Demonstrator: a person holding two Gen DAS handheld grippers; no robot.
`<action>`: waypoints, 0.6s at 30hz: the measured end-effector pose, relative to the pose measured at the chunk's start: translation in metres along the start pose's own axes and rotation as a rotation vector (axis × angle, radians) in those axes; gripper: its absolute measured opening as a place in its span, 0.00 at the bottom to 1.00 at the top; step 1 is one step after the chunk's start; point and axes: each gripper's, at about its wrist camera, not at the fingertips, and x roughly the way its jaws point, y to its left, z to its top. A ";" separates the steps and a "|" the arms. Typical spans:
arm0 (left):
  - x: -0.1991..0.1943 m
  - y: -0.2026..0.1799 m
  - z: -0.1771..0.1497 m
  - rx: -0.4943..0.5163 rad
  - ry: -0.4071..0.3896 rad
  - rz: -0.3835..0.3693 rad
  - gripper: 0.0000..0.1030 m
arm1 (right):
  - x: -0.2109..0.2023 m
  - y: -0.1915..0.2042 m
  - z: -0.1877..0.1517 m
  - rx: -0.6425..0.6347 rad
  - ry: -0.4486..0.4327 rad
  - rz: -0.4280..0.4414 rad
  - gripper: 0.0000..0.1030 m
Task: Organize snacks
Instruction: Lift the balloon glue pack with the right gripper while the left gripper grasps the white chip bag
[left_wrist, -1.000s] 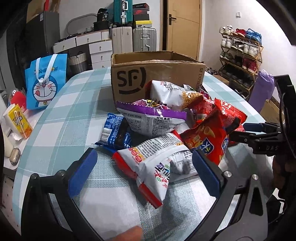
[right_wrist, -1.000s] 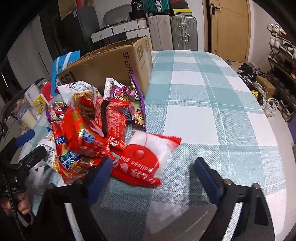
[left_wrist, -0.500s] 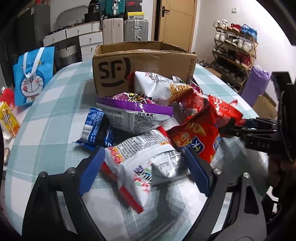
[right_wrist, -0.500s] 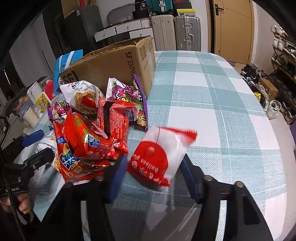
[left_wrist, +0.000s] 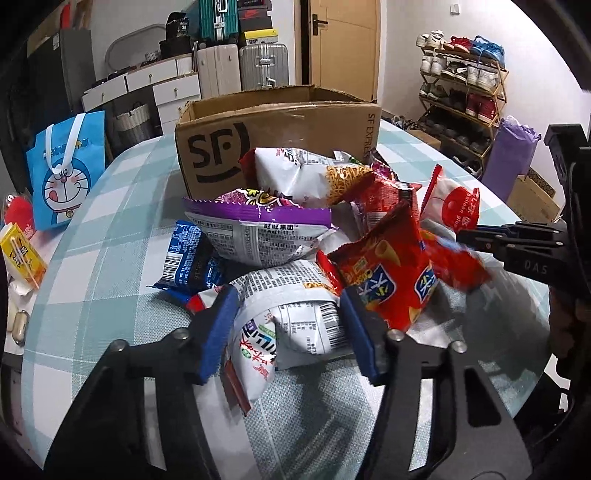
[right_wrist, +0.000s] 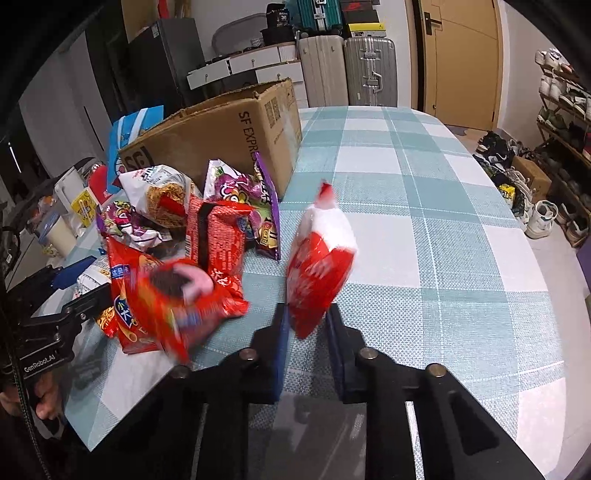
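A heap of snack bags lies on the checked table in front of an open cardboard box (left_wrist: 277, 122). My left gripper (left_wrist: 289, 295) has its jaws closing, and its blue pads press both sides of a white snack bag (left_wrist: 291, 325) at the heap's near edge. My right gripper (right_wrist: 306, 310) is shut on a red-and-white bag (right_wrist: 321, 254), which stands upright above the cloth. That bag (left_wrist: 454, 206) also shows in the left wrist view, at the right of the heap. A red bag (right_wrist: 177, 291) beside it is blurred.
The heap includes a purple bag (left_wrist: 258, 229), a blue pack (left_wrist: 188, 258) and a red bag (left_wrist: 388, 273). A blue cartoon tote (left_wrist: 64, 173) and a yellow carton (left_wrist: 22, 254) stand at the left. A shoe rack (left_wrist: 461, 92) lines the right wall. Bare checked cloth (right_wrist: 424, 221) stretches right of the box.
Both grippers have closed from wide open: the left onto the white bag, the right onto the red-and-white bag, which has tipped up from lying flat. A red bag in the heap has shifted.
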 end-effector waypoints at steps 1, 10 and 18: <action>-0.002 0.002 -0.001 -0.004 -0.002 -0.003 0.49 | -0.002 0.000 0.000 -0.001 -0.008 0.001 0.15; -0.017 0.014 -0.007 -0.036 -0.009 -0.028 0.44 | -0.007 -0.002 -0.005 -0.005 -0.021 0.021 0.15; -0.020 0.012 -0.010 -0.026 -0.007 -0.025 0.45 | -0.010 -0.003 -0.006 -0.008 -0.016 0.042 0.15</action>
